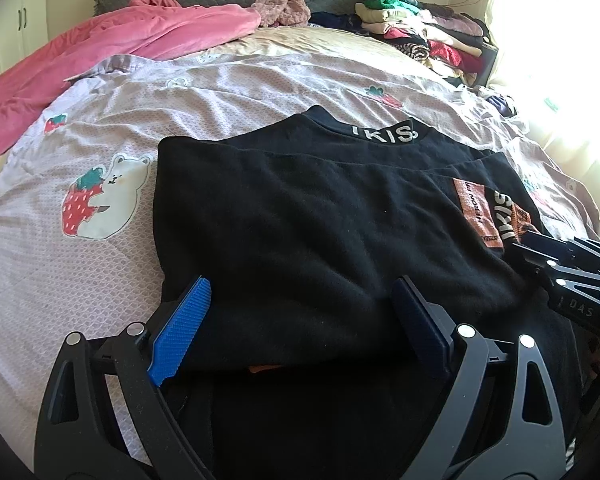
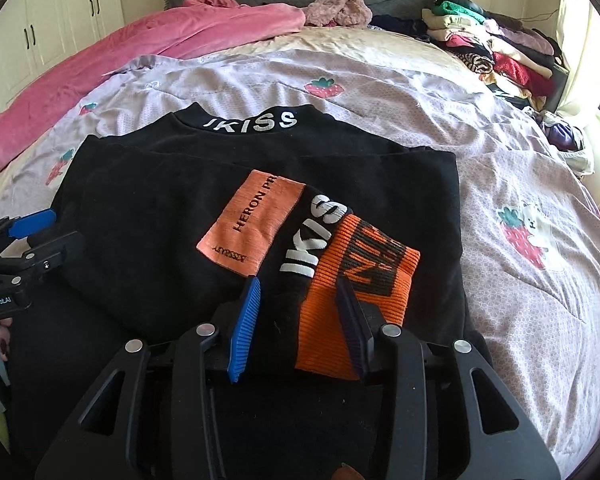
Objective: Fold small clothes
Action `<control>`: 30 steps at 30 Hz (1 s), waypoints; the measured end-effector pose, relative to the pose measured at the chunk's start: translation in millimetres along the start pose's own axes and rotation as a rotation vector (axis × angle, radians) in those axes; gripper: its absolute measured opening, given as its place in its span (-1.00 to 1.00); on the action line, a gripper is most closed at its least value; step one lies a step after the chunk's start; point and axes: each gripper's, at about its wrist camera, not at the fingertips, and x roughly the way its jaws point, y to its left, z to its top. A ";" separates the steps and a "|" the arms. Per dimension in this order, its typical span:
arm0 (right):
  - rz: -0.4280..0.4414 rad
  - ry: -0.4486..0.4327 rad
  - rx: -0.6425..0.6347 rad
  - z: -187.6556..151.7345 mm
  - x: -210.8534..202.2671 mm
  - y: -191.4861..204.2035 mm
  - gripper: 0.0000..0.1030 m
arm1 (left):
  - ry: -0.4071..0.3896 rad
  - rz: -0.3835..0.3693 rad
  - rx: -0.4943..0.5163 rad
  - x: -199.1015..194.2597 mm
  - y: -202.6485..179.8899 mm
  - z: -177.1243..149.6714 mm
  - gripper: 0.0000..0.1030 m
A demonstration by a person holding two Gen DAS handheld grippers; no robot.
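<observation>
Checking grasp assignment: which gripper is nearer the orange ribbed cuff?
Right. The right gripper straddles the orange ribbed cuff, fingers on either side. The left gripper sits at the black top's opposite near corner.

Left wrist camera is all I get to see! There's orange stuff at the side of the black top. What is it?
Observer: A peach patch reading HERON PR, shown whole in the right wrist view.
Operator: Anything next to it?
Observer: An orange ribbed cuff with black lettering, lying on the black top.
Operator: Where's the other gripper?
Observer: The right gripper is open, its fingers either side of that cuff's near end.
Operator: What does the collar say?
Observer: IKISS in white, all five letters.
</observation>
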 end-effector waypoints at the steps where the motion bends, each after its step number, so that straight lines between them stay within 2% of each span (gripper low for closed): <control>1: 0.002 -0.003 0.003 -0.9 -1.9 -0.3 -0.21 | 0.000 0.001 0.001 -0.2 -0.1 0.0 0.65; 7: 0.037 -0.046 0.004 -10.2 -21.7 3.1 -0.16 | 0.010 0.014 0.014 -6.4 1.8 -2.7 0.65; 19: 0.042 -0.026 0.008 -19.8 -22.9 6.0 -0.10 | -0.007 0.047 0.040 -21.8 -0.7 -14.1 0.65; 24: 0.052 -0.037 0.035 -24.1 -33.6 3.6 0.07 | -0.009 0.053 0.025 -33.6 -0.3 -21.9 0.65; 30: 0.052 -0.068 0.037 -26.4 -48.6 6.6 0.38 | -0.020 0.050 0.015 -44.4 -1.4 -25.1 0.65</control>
